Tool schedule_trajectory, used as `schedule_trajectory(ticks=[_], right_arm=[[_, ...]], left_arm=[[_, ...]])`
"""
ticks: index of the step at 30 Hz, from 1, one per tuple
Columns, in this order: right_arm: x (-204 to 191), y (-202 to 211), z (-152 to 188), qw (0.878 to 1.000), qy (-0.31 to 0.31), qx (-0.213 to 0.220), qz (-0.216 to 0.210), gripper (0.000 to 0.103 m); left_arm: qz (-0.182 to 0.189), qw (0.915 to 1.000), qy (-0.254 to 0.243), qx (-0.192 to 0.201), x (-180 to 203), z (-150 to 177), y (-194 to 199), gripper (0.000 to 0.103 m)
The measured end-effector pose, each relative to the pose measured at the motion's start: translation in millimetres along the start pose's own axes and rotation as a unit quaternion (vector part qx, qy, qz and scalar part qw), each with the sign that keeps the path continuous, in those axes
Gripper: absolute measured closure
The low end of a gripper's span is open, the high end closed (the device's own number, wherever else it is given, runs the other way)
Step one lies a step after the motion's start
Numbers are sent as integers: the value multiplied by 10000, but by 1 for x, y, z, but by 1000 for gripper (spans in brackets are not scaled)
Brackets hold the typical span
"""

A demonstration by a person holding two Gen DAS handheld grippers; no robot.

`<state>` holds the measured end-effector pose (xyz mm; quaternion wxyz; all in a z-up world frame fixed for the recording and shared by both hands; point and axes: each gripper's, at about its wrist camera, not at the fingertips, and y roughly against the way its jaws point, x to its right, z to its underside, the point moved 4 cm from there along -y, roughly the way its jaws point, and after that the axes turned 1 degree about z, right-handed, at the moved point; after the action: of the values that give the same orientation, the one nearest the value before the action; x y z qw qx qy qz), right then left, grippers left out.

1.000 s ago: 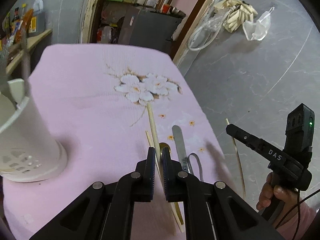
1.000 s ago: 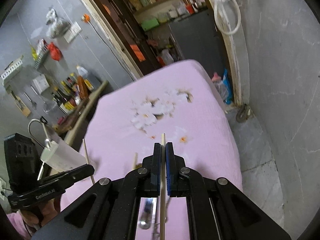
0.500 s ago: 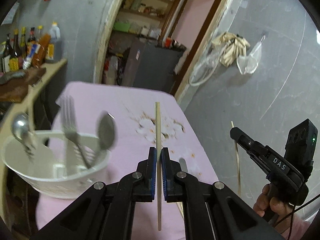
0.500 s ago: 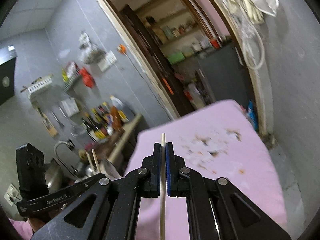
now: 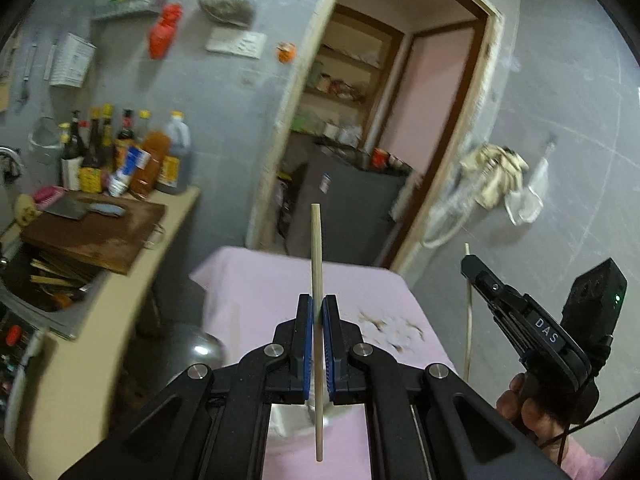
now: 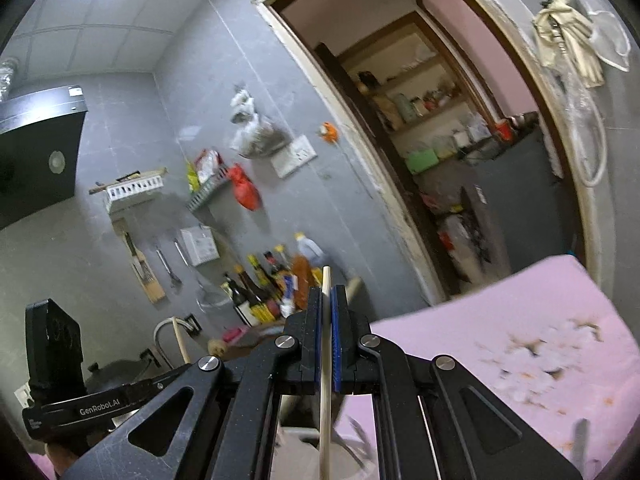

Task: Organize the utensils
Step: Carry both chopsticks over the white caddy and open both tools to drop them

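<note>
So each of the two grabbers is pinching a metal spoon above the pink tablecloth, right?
Not quite: no spoons. The left gripper is clamped on a wooden chopstick, seen in the left wrist view, and the right gripper on another chopstick, seen in the right wrist view. Both are above the pink tablecloth.

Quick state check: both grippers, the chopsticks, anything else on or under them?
left gripper: shut on left chopstick
left chopstick: clamped mid-length, near upright, off the table
right gripper: shut on right chopstick
right chopstick: clamped, near upright, lifted
white holder: below the right gripper, mostly hidden
pink tablecloth: spread flat
</note>
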<state>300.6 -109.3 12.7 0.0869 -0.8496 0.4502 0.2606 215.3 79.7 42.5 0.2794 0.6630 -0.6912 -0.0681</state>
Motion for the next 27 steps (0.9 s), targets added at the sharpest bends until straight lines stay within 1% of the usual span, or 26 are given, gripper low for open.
schedule_trajectory(ticks=[3,7,12,13,19,27], right_arm=[[-10,-16,5,9998,-37,167,-54,99],[-16,-34,13,9992,-139,361,24,99],[-15,-45,22,9974,-110,617,343,99],[-14,-46,25,9967,-91,664,468,99],[-2,-49,33,9914,-68,807,1024,99],[1,-54,39,9895,1,785,1210,99]], left_arm=[[-163,9997,87,154,-21,-8,2,98],[-370,9988,125,294,-47,-15,0,98],[-471,9979,193,399,-65,-18,-7,98],[-485,9978,191,405,-68,-18,-10,98],[-466,9984,116,311,-68,-10,-22,98],[-428,9989,-102,155,-61,5,-35,98]])
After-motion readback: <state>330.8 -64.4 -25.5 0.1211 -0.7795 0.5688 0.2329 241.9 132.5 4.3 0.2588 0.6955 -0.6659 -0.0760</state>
